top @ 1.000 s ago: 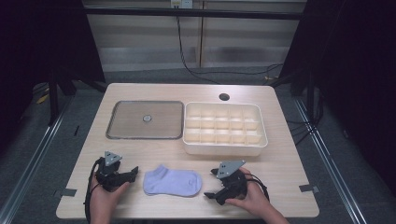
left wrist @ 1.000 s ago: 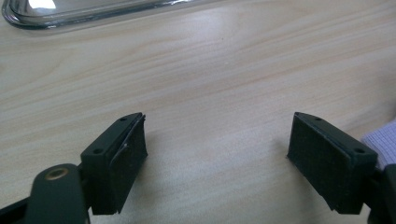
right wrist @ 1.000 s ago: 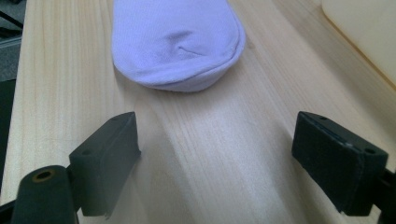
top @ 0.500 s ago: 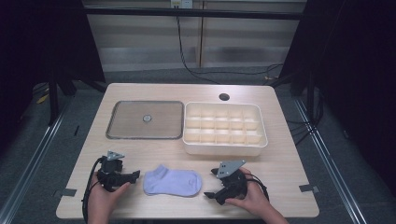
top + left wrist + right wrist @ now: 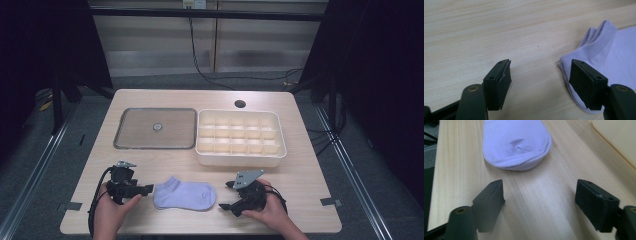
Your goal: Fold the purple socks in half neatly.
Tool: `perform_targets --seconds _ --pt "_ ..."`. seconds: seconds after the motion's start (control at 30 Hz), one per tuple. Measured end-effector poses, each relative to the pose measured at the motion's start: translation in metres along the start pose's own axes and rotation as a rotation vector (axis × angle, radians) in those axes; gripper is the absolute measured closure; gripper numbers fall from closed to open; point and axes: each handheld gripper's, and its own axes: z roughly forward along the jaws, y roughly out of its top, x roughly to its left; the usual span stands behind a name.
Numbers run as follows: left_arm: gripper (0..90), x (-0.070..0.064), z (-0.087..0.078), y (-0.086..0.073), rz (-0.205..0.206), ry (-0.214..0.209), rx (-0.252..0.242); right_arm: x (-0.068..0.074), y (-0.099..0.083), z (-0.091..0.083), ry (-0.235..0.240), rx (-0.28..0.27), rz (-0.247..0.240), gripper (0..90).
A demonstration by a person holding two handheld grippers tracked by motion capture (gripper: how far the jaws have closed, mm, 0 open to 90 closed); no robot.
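left tongs [image 5: 148, 189] moved closer to sock [image 5: 184, 195] cuff; gaping | right tongs [image 5: 226, 196] unmoved; gaping

Worktop: pale wooden worktop [image 5: 310, 165] before me, round dark hole [image 5: 240, 104] near its far edge.
Tray: flat grey metal tray [image 5: 155, 128], far left.
Box: cream plastic compartment box [image 5: 240, 138] just beside it, right.

A pale lilac ankle sock [image 5: 184, 195] lies flat near the table's front edge.
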Motion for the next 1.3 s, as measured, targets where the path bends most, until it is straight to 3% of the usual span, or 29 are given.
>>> perform_targets --seconds 0.13,0.2,0.33,0.37,0.43,0.5,0.63,0.9,1.1,1.17,1.3 --pt "35.4 -0.002 0.0 0.002 -0.008 -0.015 0.018 0.0 0.003 -0.002 0.008 0.019 0.008 32.0" --pt "36.3 -0.004 -0.001 0.004 -0.003 -0.035 0.033 0.001 0.005 -0.002 0.015 0.023 0.004 39.5" --pt "38.7 -0.006 -0.001 0.006 -0.005 -0.049 0.043 0.002 0.007 -0.005 0.013 0.012 0.002 47.5" --pt "40.4 -0.006 -0.001 0.007 0.0 -0.051 0.05 0.002 0.008 -0.007 0.019 0.001 0.0 53.7" --pt "40.5 -0.006 -0.001 0.007 -0.004 -0.053 0.049 0.003 0.009 -0.007 0.02 0.003 0.0 55.5" --pt "41.8 -0.006 0.001 0.008 -0.011 -0.061 0.066 0.004 0.008 -0.006 0.022 0.021 -0.009 66.1" --pt "43.6 -0.008 0.003 0.009 -0.016 -0.073 0.075 0.005 0.01 -0.002 0.034 0.037 -0.001 77.6" --pt "47.8 -0.012 0.009 0.01 -0.021 -0.107 0.107 0.007 0.012 0.004 0.038 0.04 -0.002 81.6" --pt "52.4 -0.019 0.016 0.011 -0.001 -0.102 0.128 0.008 0.012 0.005 0.039 0.037 -0.012 85.1" --pt "55.9 -0.022 0.016 0.01 0.023 -0.081 0.129 0.008 0.012 0.005 0.04 0.033 -0.003 85.8" --pt "62.8 -0.026 0.016 0.01 0.03 -0.07 0.136 0.008 0.012 0.006 0.035 0.031 -0.005 86.6"
